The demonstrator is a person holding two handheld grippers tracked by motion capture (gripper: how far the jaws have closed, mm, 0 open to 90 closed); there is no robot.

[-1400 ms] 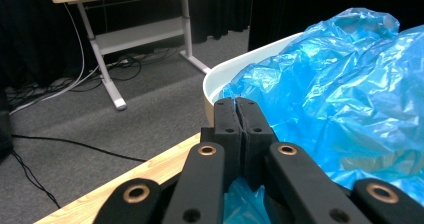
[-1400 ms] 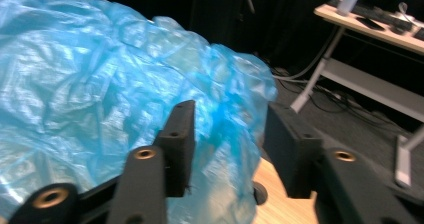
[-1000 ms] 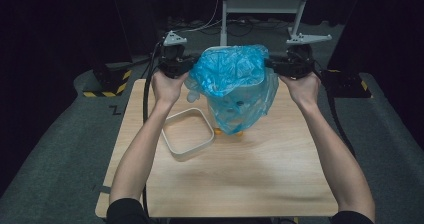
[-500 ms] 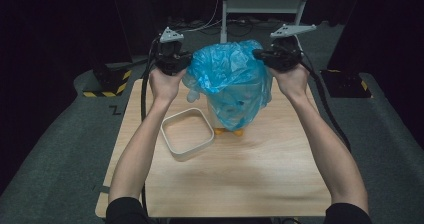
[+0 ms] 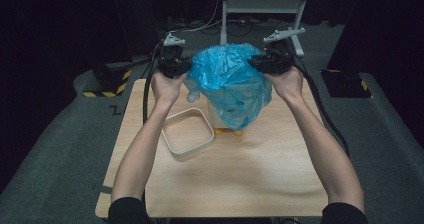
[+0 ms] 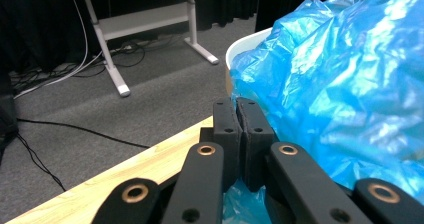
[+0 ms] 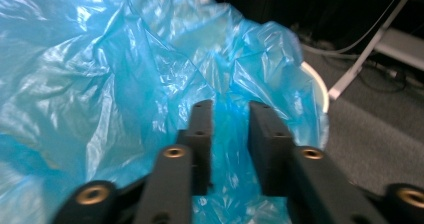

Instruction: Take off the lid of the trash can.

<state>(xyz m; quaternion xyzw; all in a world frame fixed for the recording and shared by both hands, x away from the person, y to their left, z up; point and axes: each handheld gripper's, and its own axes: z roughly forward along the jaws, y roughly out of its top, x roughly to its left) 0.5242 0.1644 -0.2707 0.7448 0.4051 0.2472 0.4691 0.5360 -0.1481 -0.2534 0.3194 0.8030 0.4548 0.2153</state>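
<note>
- High view: a blue plastic bag [image 5: 230, 84] is being draped over a white bin [image 5: 216, 115] that stands on the wooden table [image 5: 250, 174], near its far edge. The left hand-held gripper [image 5: 186, 70] holds the bag's left edge; the right hand-held gripper [image 5: 256, 62] sits at its right edge. The step in hand looks like lining the bin, stretching the bag's mouth over the rim. An empty rounded-square white tray [image 5: 186, 138] lies just beside the bin, towards the person, and something orange [image 5: 228, 132] peeks out at the bin's foot, too hidden to name
- Left gripper view: the left hand-held gripper [image 6: 239, 115] has its jaws pressed together with bag [image 6: 340, 94] film pinched between them. The bin's white rim [image 6: 245, 43] shows beyond, not yet covered on this side. Behind stand a white metal frame [image 6: 150, 29] and floor cables
- Right gripper view: the right hand-held gripper [image 7: 230, 134] has just been opening; its jaws stand apart with bag [image 7: 110, 84] film between them, not pressed. The bin's rim [image 7: 320, 86] shows at the right. Next, I judge, this side needs a fresh grip, then a pull outward and down over the rim, with loose billowing film the main obstacle
</note>
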